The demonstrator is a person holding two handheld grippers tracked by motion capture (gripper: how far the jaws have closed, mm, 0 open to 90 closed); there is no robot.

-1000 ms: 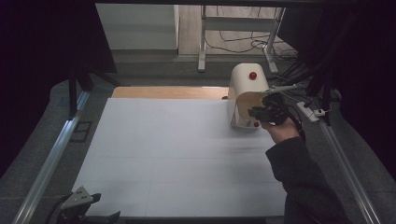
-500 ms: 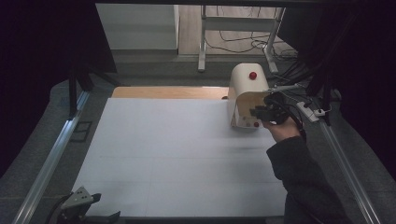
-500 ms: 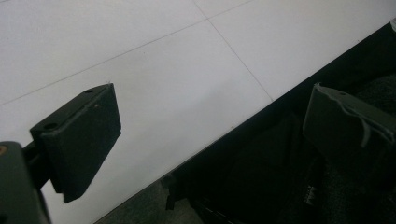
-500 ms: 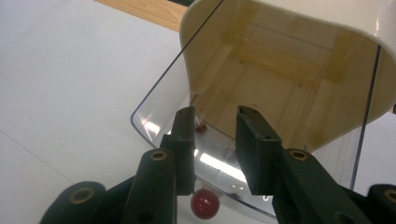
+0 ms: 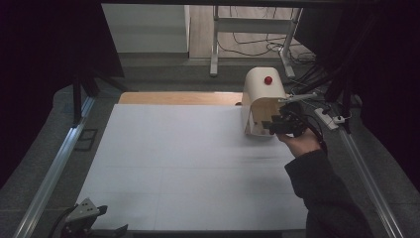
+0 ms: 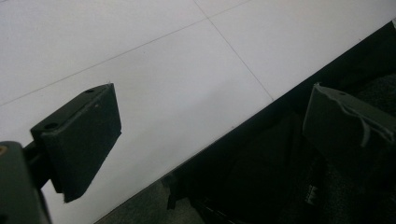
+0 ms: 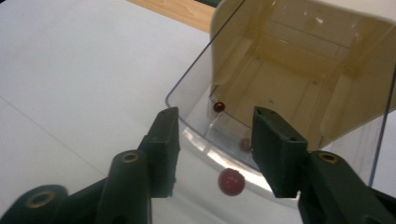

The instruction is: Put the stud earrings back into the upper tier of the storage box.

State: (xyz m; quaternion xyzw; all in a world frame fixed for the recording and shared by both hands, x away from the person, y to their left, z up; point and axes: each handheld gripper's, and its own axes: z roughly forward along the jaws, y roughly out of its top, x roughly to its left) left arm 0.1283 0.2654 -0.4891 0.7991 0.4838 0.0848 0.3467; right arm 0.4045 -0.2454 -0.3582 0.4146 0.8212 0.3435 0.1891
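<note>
Overall, one white table [image 5: 188,168] carried one cream box [image 5: 261,101] with a clear curved door [image 7: 201,126] at its far right. One right gripper [image 7: 215,149], jaws apart, flanked one red knob [image 7: 231,181]. One left gripper [image 6: 210,135] gaped over the near edge.

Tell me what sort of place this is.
Probably a lab rig for recording manipulation, not a home. A white table sits between metal rails and black curtains, with loose cables on the floor behind, and a person works at a cream box with a hand-held gripper.
</note>
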